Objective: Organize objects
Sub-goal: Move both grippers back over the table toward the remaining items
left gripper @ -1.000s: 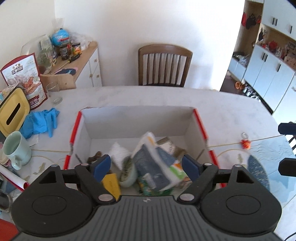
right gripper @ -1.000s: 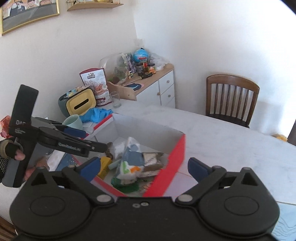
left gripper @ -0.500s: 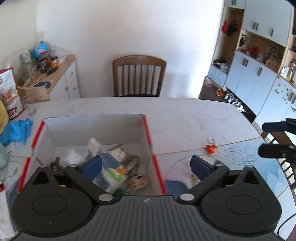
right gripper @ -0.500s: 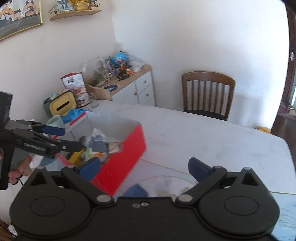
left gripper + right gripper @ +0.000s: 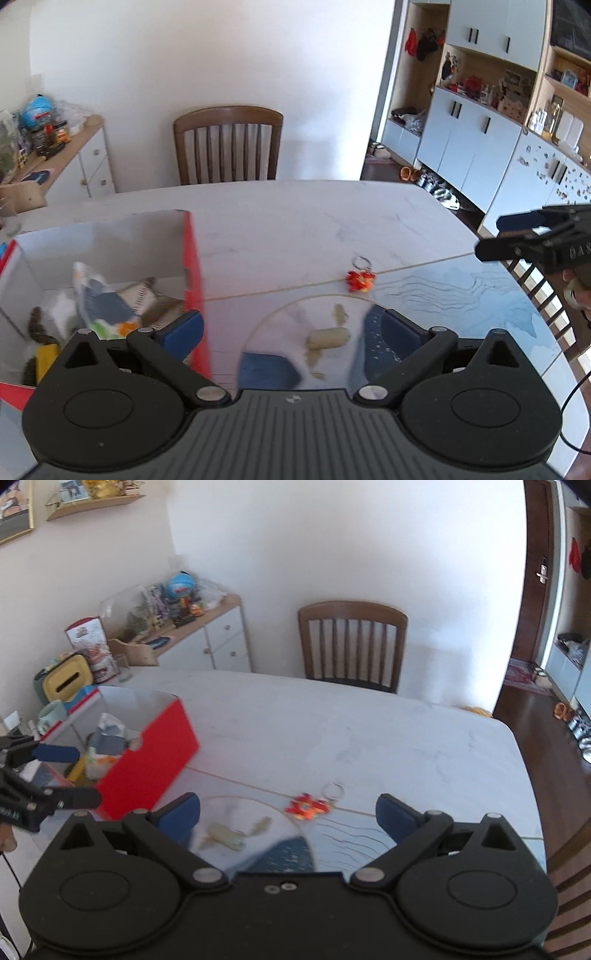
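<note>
Now left claw (image 5: 291,328) wide apart, empty; right claw (image 5: 288,812) likewise, above table (image 5: 332,720).

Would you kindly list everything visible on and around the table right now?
box: one, red outside, white inside, table's left, holding mixed packets
keychain: one, red-orange with ring, on bare table right of box
placemat: one, blue-patterned, table's near edge
beige piece: one, on placemat
chair: one, brown wood, behind table
sideboard: one, white, cluttered top, by wall
mug: one, pale green, behind box
left gripper: black, blue pads, open
right gripper: black, blue pads, open
</note>
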A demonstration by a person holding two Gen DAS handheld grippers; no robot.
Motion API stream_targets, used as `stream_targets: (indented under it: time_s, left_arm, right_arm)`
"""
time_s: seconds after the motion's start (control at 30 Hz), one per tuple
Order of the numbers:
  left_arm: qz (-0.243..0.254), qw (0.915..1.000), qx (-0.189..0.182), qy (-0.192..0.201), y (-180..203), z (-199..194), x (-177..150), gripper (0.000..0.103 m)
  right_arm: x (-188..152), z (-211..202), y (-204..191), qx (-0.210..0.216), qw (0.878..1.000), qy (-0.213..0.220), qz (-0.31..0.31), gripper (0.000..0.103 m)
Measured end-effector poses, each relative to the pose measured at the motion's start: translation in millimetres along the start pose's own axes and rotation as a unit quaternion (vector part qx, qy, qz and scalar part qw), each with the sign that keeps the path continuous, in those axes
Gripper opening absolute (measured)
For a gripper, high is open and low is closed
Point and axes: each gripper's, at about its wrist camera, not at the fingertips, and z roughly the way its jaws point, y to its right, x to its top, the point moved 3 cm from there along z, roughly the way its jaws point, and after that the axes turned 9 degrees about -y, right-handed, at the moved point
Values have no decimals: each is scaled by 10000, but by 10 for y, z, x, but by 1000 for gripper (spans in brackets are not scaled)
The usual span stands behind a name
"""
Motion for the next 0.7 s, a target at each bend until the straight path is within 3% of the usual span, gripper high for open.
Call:
stream_targets:
  time_s: [0.3,0.7]
  left_arm:
    - [176,9993,316,-93,394,572,-83,103]
    - [52,9973,723,-153,544,1189,-137,103]
  right_arm:
    - [-43,417,216,3,9990,-386,-220,100]
    - [-48,1167,336,-49,9974,-720,-25,96]
